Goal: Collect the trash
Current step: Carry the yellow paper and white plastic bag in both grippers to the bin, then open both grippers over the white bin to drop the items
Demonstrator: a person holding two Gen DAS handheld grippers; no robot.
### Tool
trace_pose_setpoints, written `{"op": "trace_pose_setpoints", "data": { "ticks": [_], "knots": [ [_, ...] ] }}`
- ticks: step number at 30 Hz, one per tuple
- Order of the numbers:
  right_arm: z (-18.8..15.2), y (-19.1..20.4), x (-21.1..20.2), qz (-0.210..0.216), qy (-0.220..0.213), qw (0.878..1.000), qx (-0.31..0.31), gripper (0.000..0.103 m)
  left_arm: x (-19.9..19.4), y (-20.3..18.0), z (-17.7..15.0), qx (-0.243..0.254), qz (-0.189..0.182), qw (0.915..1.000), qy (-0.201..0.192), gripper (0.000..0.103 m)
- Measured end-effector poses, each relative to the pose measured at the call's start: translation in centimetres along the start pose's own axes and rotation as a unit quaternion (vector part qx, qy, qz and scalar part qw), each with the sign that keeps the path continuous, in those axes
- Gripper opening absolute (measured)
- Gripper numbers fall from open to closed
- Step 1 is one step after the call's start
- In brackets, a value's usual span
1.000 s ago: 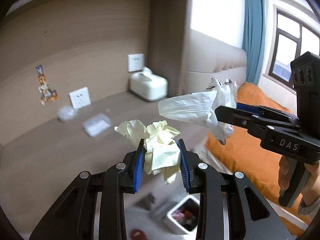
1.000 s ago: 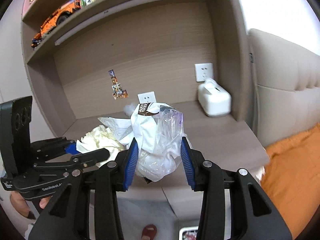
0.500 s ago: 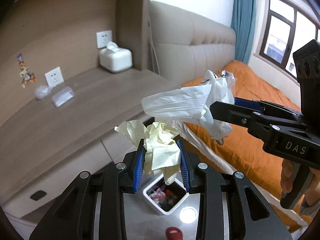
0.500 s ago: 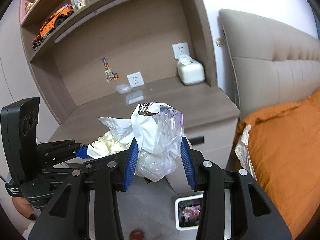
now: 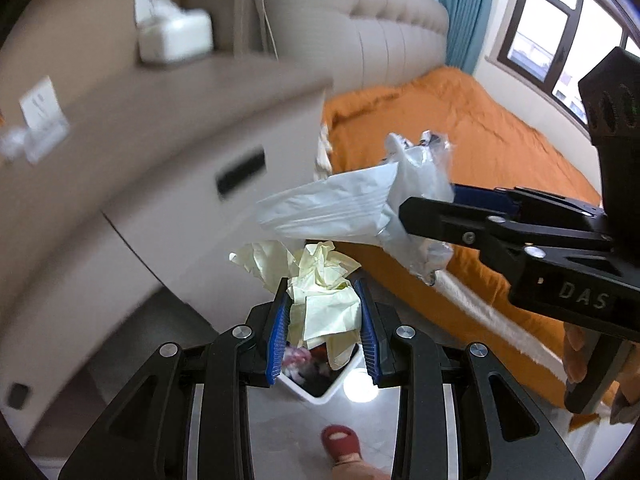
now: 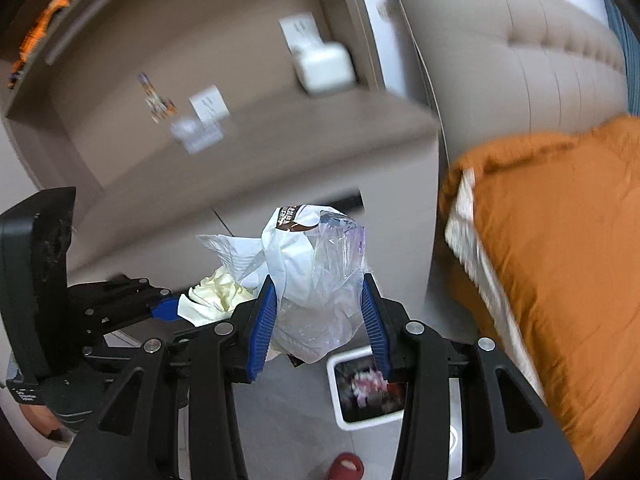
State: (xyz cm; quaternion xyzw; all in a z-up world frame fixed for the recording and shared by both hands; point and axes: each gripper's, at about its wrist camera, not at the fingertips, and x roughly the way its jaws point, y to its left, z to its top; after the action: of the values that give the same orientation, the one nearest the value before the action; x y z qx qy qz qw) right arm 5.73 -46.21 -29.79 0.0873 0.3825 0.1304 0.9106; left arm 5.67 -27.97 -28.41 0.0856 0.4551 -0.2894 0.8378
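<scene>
**Inspector:** Report the left gripper [image 5: 325, 322].

**Assistant:** Its blue pads are pinching a wad of crumpled pale-yellow paper [image 5: 320, 300]. The wad stands up above the pads, with one corner hanging below them. Directly beneath, on the grey floor, sits a white waste bin [image 5: 320, 390] with mixed rubbish inside.

**Inspector:** And the right gripper [image 6: 322, 320]?

**Assistant:** Its pads are clamped on a bundle of white and clear plastic wrappers [image 6: 316, 276]. A brown printed strip shows at the top of the bundle. In the left wrist view this bundle [image 5: 360, 208] sits above and to the right of the yellow paper, apart from it.

**Inspector:** Position of the bin relative to the right gripper?

**Assistant:** The bin [image 6: 338, 408] lies below and slightly right of the bundle, partly hidden by the right-hand finger.

**Inspector:** Surroundings?

**Assistant:** A beige bedside cabinet [image 5: 168, 152] carries a white tissue box [image 5: 176, 38], blurred. An orange bedspread [image 6: 560, 260] is on the right. A red slipper [image 5: 342, 442] shows on the floor near the bottom edge.
</scene>
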Motion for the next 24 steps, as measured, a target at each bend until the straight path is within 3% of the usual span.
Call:
{"op": "trace_pose_setpoints", "data": {
  "ticks": [8, 18, 19, 20, 21, 22, 24],
  "knots": [
    [-7.1, -4.5, 11.6, -0.013, 0.08, 0.997, 0.019, 0.043, 13.1, 2.4, -6.6, 0.002, -0.024, 0.9966, 0.079, 0.031],
    [-13.7, -8.9, 22.6, -0.018, 0.138, 0.99, 0.034, 0.047, 26.0, 3.3, -12.2, 0.016, -0.05, 0.9888, 0.14, 0.034],
    [-14.2, -9.2, 23.3, -0.012, 0.143, 0.989, 0.037, 0.057, 27.0, 3.1, -12.7, 0.018, -0.051, 0.9882, 0.143, 0.043],
    [-15.0, -9.7, 24.6, 0.0, 0.157, 0.987, 0.04, 0.065, 27.9, 3.3, -13.0, 0.019, -0.053, 0.9874, 0.148, 0.073],
    [-15.7, -10.1, 25.5, -0.001, 0.164, 0.986, 0.038, 0.087, 29.2, 3.4, -13.4, 0.02, -0.048, 0.9869, 0.153, 0.095],
    [-16.3, -10.5, 26.3, -0.007, 0.165, 0.986, 0.036, 0.099, 29.8, 3.3, -14.0, 0.018, -0.043, 0.987, 0.154, 0.098],
    [-17.6, -11.4, 27.9, -0.003, 0.18, 0.983, 0.039, 0.099, 31.7, 3.7, -14.9, 0.019, -0.054, 0.9839, 0.17, 0.098]
  ]
}}
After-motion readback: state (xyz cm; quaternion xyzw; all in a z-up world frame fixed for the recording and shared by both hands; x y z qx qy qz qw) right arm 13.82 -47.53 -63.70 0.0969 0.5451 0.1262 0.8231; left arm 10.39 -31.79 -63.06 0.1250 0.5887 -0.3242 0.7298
